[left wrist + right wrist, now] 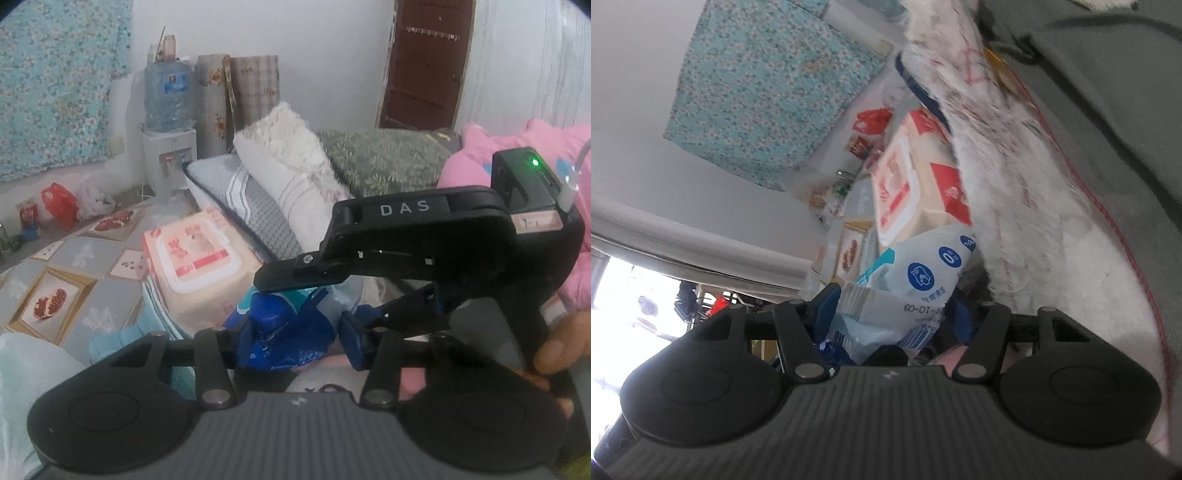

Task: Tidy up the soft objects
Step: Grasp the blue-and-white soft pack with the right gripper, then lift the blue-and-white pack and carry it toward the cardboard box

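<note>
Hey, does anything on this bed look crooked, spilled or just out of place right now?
Nothing looks spilled or torn. The white fluffy pillow leans tilted on the grey pillow, and the wipes pack sits askew on a loose heap of soft packs.

Ahead of my left tool, a tiled floor [74, 288] with fruit pictures carries a pink pack of wipes [199, 266]. Beyond it a grey mattress [236, 195] lies there, a white fluffy pillow [291, 162] resting on it.

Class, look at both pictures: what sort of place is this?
Probably a lived-in room at home: pillows piled on bedding, a water dispenser by the wall, and a wooden door behind.
</note>
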A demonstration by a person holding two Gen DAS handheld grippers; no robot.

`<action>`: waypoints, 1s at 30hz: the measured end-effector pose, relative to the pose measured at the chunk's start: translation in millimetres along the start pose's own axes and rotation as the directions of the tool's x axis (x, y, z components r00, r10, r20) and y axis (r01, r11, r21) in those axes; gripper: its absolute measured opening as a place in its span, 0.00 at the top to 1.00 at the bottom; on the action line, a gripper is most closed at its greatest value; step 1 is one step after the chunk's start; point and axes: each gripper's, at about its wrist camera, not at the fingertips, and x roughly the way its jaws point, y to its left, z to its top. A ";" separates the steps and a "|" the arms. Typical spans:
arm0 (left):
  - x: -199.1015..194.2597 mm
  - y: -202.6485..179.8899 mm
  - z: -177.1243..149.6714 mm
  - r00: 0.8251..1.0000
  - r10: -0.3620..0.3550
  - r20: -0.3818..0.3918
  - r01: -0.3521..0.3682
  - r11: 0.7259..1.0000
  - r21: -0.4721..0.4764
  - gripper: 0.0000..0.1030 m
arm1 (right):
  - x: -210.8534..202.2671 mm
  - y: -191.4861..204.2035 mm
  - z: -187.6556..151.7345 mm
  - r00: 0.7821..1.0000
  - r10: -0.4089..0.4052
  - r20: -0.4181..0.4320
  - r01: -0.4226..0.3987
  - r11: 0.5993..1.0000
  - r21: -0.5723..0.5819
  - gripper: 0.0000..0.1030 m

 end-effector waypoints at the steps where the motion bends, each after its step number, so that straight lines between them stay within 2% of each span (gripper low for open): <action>1: -5.1 -0.2 1.7 1.000 -0.001 0.010 0.001 1.000 -0.004 0.53 | -2.8 4.5 -0.2 1.000 0.005 0.007 -0.005 1.000 -0.010 0.41; 9: -71.6 -12.8 6.8 0.988 0.032 0.151 -0.038 0.998 0.041 0.53 | -42.8 57.6 -16.3 0.993 0.093 0.073 -0.083 0.988 -0.133 0.42; 15: -147.7 -11.6 -25.9 0.980 -0.004 0.197 -0.008 0.998 0.059 0.53 | -71.5 95.5 -67.7 0.982 0.182 0.054 -0.168 0.965 -0.200 0.42; 19: -186.4 -8.2 -66.0 0.983 0.007 0.181 -0.025 0.995 0.098 0.52 | -78.8 104.5 -118.8 0.975 0.221 0.000 -0.216 0.953 -0.212 0.41; 24: -216.5 -2.7 -121.1 0.993 0.022 0.119 -0.033 0.995 0.091 0.52 | -77.1 94.6 -189.2 0.970 0.229 -0.076 -0.240 0.953 -0.184 0.40; 27: -219.5 0.1 -150.2 0.995 0.047 0.085 -0.052 0.997 0.064 0.52 | -68.2 83.1 -225.0 0.968 0.228 -0.107 -0.244 0.953 -0.179 0.40; 30: -211.9 7.5 -173.1 0.999 0.032 0.017 -0.032 0.999 0.009 0.52 | -59.4 67.1 -253.7 0.972 0.206 -0.116 -0.224 0.958 -0.179 0.40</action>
